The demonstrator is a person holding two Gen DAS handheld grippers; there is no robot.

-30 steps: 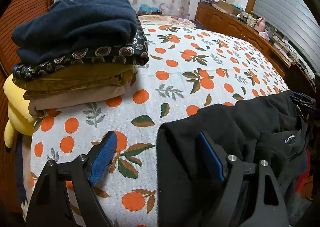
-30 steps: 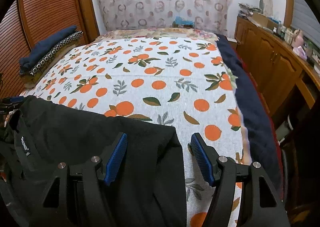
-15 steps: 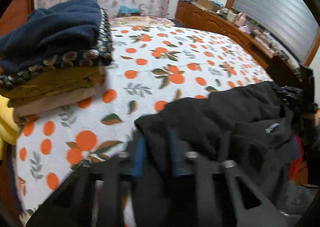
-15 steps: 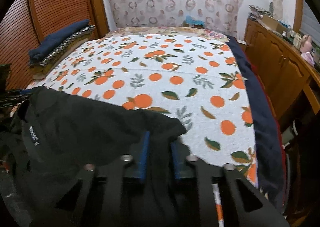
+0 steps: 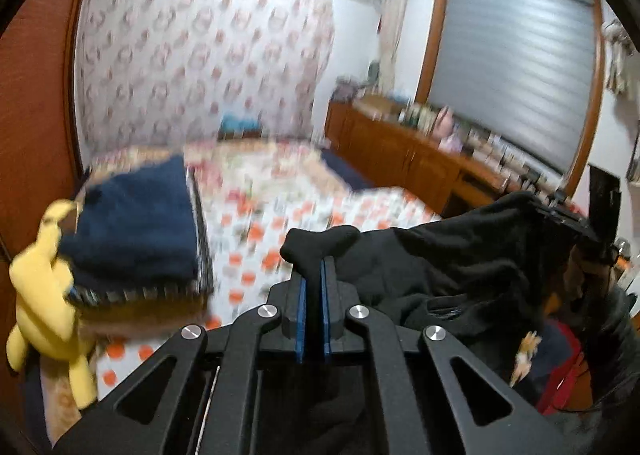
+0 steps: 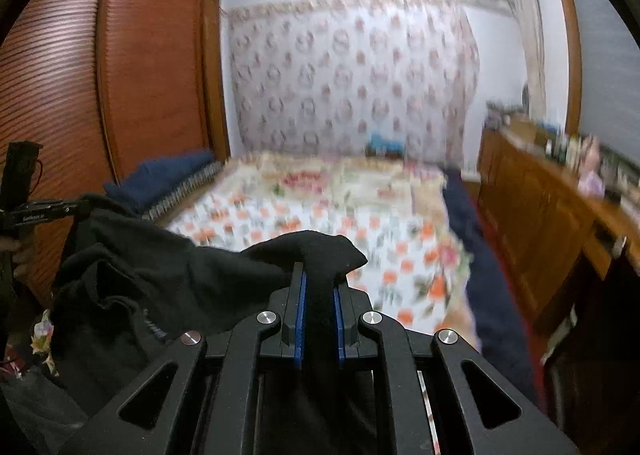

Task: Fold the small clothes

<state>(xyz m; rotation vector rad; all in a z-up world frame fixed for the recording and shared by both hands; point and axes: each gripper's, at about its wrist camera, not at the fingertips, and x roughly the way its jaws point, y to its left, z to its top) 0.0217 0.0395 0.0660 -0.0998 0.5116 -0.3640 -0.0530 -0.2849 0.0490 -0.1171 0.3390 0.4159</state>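
Your left gripper is pinched tight on one corner of the black garment; your right gripper, jaws just closed in, clamps the other corner. Both point slightly downward, garment hanging slack between them above the near bed edge. Orange-print bedsheet beyond, folded clothes stack at left, wooden wardrobe, sideboard right. Background blurred.

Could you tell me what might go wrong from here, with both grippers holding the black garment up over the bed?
The left gripper and right gripper each pinch only a small corner of the black garment, so one corner could slip out as it is carried. The middle sags in loose folds, so it may land creased on the bedspread. A swing to the left could brush the stack of folded clothes.
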